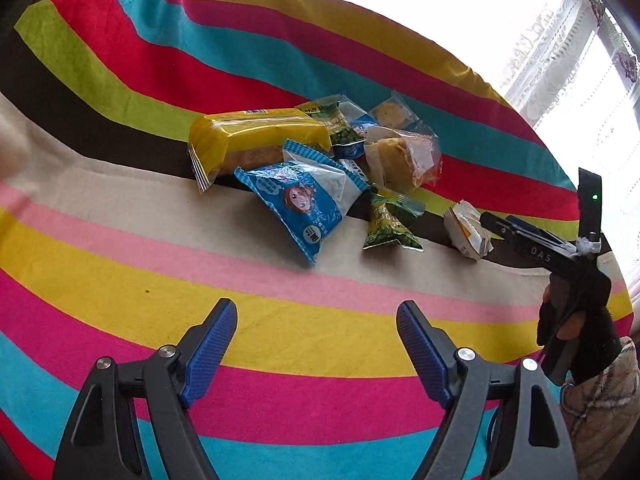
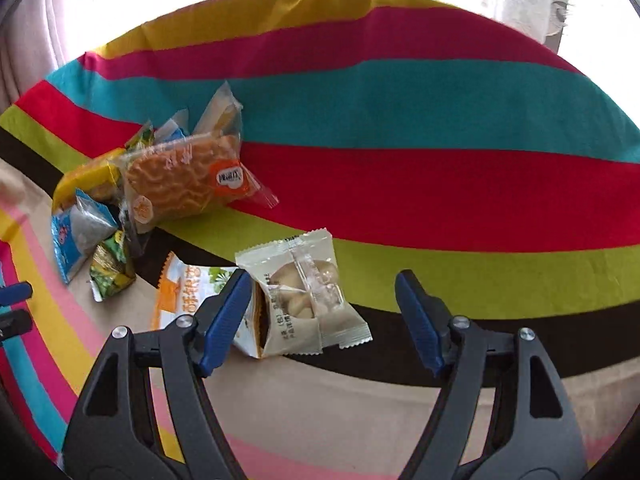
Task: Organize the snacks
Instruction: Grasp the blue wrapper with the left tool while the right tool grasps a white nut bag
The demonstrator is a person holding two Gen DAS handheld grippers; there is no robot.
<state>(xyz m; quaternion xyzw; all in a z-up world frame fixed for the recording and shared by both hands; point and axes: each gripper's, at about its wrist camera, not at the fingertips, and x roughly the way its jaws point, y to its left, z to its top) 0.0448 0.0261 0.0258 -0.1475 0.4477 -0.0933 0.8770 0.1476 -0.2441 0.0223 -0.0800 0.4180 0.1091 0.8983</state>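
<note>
snacks scattered on striped cloth (image 1: pixel 280 312), none gripped. near to far from right gripper (image 2: pixel 320 316): jaws spread wide, nothing between the pads. pale nut packet (image 2: pixel 304 292) just ahead, inside the gap but hugging left finger (image 2: pixel 224 320), well clear of right finger. lying flat-ish on top of orange-white packet (image 2: pixel 188 292), which sticks out left behind that finger.

handling guess: nut packet light, crinkly film, puffed with air, slippery; lumpy hard contents in middle. best taken across the middle bulge or a crimped end seal; too hard a squeeze likely pops or slides it. needs shifting left to centre before closing, else risks pinching both packets at once.

further ahead-left of right gripper: small green packet (image 2: pixel 110 276), blue packet (image 2: pixel 78 240), then clear-wrapped ridged cake (image 2: pixel 188 184), looks crumbly, fragile, better gripped by wrapper edge. yellow long packet (image 2: pixel 86 178) behind it, partly hidden.

left gripper (image 1: pixel 316 344): also wide apart, holding nothing, hovering over bare cloth. nothing within reach; blue packet (image 1: pixel 304 204) and green packet (image 1: pixel 390 226) ahead, apart from tips. yellow long packet (image 1: pixel 256 138) beyond, bulkier, soft-looking loaf, probably too wide except at end seal. rest of pile behind that, overlapping, contents unclear. right gripper (image 1: pixel 490 222) seen far right of left tool, tips at the crumpled pale packet (image 1: pixel 466 230).
</note>
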